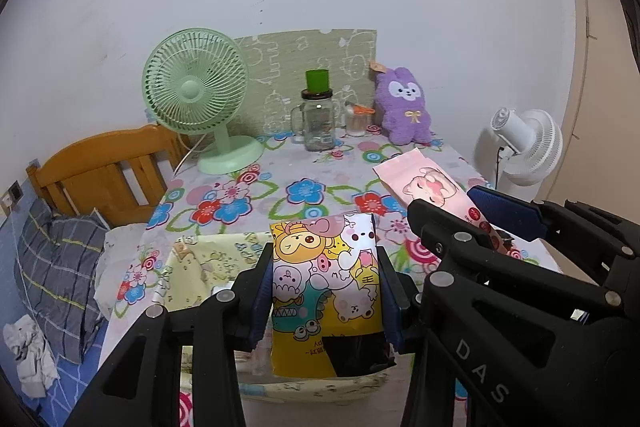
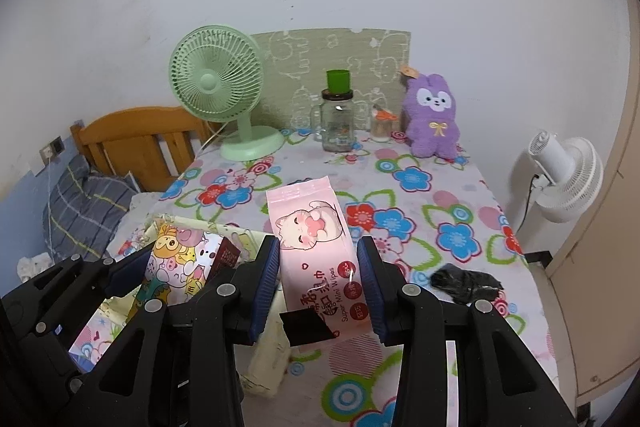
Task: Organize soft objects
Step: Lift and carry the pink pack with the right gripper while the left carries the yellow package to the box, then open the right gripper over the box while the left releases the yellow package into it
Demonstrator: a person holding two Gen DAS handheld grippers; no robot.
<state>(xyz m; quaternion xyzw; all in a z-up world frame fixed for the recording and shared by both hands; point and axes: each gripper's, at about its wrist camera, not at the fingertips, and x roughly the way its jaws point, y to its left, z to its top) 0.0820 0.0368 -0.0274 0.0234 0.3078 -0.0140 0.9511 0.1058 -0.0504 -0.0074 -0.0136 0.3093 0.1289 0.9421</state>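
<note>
**Two soft packs held aloft, each by a squeeze on its sides**

The left gripper (image 1: pixel 324 291) has its jaws closed narrow on a yellow cartoon-print pack (image 1: pixel 324 283), pads pressing the pack's two long sides. The right gripper (image 2: pixel 318 287) holds a pink wet-wipes pack (image 2: pixel 316 251) the same way, its cat print facing up. Both packs are lifted clear of the floral tablecloth (image 2: pixel 400 195).

Taking the pale yellow fabric bin (image 1: pixel 200 267) as the landmark: the cartoon-print pack hangs directly over the bin's opening, and the wipes pack hangs just beside it, to the bin's right, over bare cloth.

Risks, as I judge them. Both packs are squashy, so either could bulge and slip through the pads, or swing on its grip. The two grippers are close together; a sideways move could knock one pack against the other gripper's fingers. A release of the wipes pack here would miss the bin. The bin's soft walls could fold inward if a pack catches the rim. The glass jar (image 2: pixel 338 123) and purple plush rabbit (image 2: pixel 432 115) stand well beyond the bin and look safe.
</note>
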